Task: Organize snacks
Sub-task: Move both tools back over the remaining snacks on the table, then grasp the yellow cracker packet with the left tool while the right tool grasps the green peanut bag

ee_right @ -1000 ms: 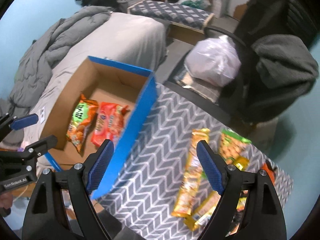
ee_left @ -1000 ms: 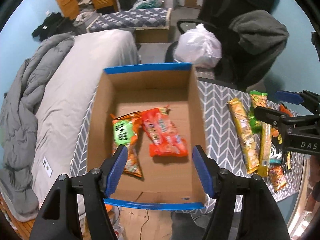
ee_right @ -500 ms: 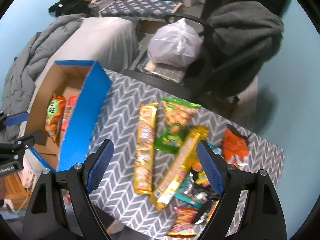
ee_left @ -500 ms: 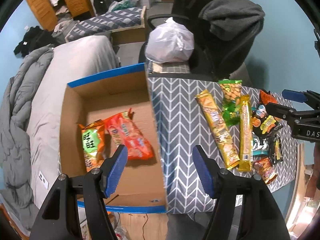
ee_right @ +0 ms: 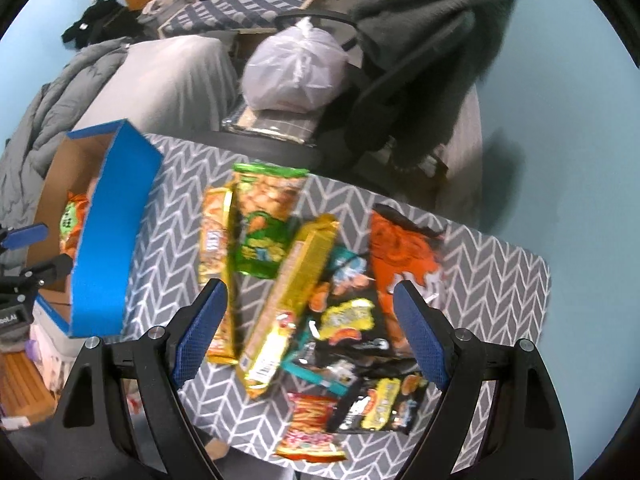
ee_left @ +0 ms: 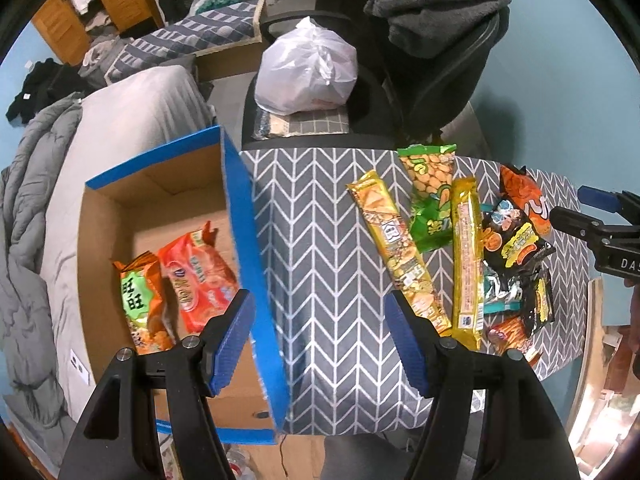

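We are holding left tool (ee_left: 320, 336) spread, empty, over box (ee_left: 240, 216) wall; two packets (ee_left: 200, 276) lying inside. Right tool (ee_right: 310, 330) spread, hovering over snack pile (ee_right: 320, 280) on tabletop (ee_right: 500, 272); pile blurring, labels unreadable, box at 9 o'clock partly hiding.

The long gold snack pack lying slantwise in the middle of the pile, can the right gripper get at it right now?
Probably yes. The right gripper is open and empty, hanging over the pile, and the gold pack lies on top between its fingers with nothing covering it.
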Tool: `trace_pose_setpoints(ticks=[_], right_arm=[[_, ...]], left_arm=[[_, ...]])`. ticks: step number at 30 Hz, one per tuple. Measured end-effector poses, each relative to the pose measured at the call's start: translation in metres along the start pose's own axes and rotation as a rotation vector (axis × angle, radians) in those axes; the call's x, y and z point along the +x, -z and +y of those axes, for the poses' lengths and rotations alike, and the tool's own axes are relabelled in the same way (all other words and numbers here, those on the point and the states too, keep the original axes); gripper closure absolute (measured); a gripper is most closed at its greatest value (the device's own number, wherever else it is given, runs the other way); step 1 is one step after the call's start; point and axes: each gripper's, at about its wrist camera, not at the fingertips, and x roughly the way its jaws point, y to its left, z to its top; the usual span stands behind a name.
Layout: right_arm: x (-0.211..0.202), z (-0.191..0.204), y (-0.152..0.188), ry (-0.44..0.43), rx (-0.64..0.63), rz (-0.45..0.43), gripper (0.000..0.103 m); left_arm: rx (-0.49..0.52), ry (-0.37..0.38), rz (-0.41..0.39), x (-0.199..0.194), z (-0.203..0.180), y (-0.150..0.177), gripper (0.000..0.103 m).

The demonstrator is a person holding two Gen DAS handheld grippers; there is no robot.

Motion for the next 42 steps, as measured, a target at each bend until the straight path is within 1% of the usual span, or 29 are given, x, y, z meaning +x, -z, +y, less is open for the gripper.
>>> trace_pose_setpoints(ticks=[5, 7, 9, 16, 22, 29, 31, 32, 37, 42], right_arm=[[0.010, -0.030, 0.004, 0.022, 0.040, 0.012, 0.018], [0.015, -0.044, 0.005, 0.024, 0.062, 0.019, 0.018], [0.020, -0.057, 0.007, 0.026, 0.079, 0.028, 0.018], [0.032, -0.083, 0.009, 0.023, 0.127, 0.049, 0.018], [0.039, -0.071, 0.004, -0.011, 0.111, 0.049, 0.018], [0.050, -0.038, -0.009, -0.057, 0.070, 0.044, 0.018], [0.054, -0.026, -0.016, -0.063, 0.050, 0.040, 0.018], [0.056, -0.022, -0.018, -0.067, 0.044, 0.039, 0.018], [0.067, -0.009, -0.029, -0.080, 0.034, 0.054, 0.018], [0.076, -0.006, -0.034, -0.082, 0.050, 0.073, 0.018]], left_arm=[[0.009, 0.008, 0.018, 0.013, -0.015, -0.009, 0.034], [0.012, 0.003, 0.028, 0.019, -0.020, -0.013, 0.031], [0.014, 0.006, 0.038, 0.026, -0.025, -0.016, 0.031], [-0.011, 0.013, 0.098, 0.054, -0.038, -0.024, 0.029], [-0.068, -0.003, 0.151, 0.093, -0.046, -0.030, 0.029], [-0.111, -0.037, 0.187, 0.128, -0.051, -0.034, 0.029], [-0.126, -0.040, 0.191, 0.136, -0.051, -0.034, 0.024], [-0.132, -0.042, 0.195, 0.139, -0.051, -0.034, 0.024], [-0.194, 0.004, 0.220, 0.150, -0.049, -0.031, 0.023], [-0.206, 0.011, 0.230, 0.160, -0.052, -0.032, 0.022]])
